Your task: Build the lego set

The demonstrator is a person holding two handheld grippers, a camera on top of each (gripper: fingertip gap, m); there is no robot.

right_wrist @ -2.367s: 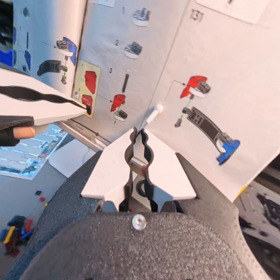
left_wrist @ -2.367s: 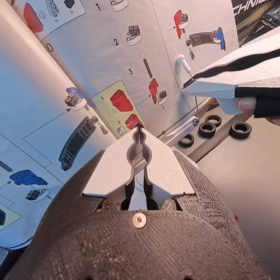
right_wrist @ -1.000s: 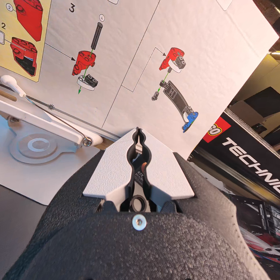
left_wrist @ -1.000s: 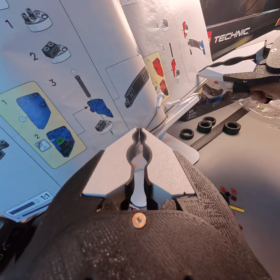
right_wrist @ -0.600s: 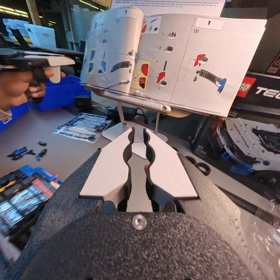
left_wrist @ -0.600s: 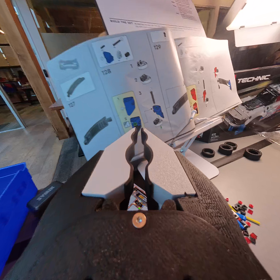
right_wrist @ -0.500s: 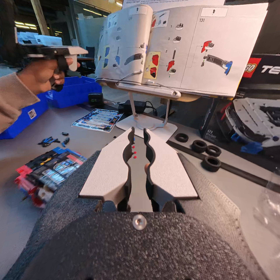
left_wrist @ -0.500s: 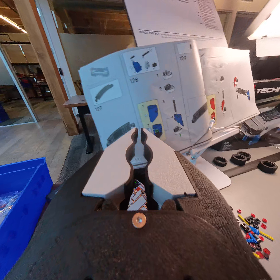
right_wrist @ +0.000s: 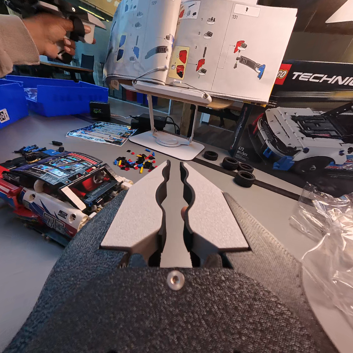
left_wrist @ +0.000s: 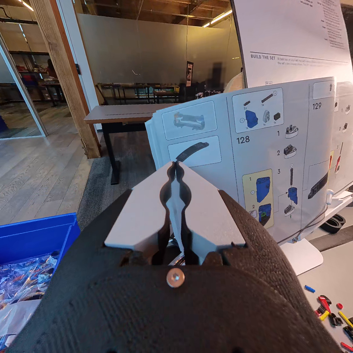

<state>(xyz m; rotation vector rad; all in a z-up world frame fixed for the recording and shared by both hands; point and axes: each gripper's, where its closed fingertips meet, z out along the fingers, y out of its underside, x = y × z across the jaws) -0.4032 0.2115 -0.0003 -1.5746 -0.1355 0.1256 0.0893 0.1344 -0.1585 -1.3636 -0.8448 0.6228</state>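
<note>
The open instruction booklet point(right_wrist: 219, 47) stands on a white stand point(right_wrist: 172, 145); it also shows in the left wrist view point(left_wrist: 257, 152). A partly built car model point(right_wrist: 57, 183) in white, red, blue and black lies on the grey table at the left. A pile of small loose pieces point(right_wrist: 137, 162) lies in front of the stand. My right gripper point(right_wrist: 174, 164) is open and empty, low over the table behind that pile. My left gripper point(left_wrist: 175, 163) is shut with nothing visible in it, held high to the left of the booklet; the right wrist view shows it in a hand point(right_wrist: 57, 36).
Several black tyres point(right_wrist: 236, 170) lie by the set's box point(right_wrist: 309, 118) at the right. Clear plastic bags point(right_wrist: 324, 229) lie at the right front. Blue bins point(right_wrist: 63, 95) stand at the left back, one with bagged parts point(left_wrist: 28, 267). A sticker sheet point(right_wrist: 101, 132) and a black adapter point(right_wrist: 152, 120) are near the stand. Spacing between my two grippers at the tips: around 55 cm.
Both grippers have pulled back from the booklet pages. The right gripper has opened and dropped towards the table. The left gripper has stayed shut and swung out to the left.
</note>
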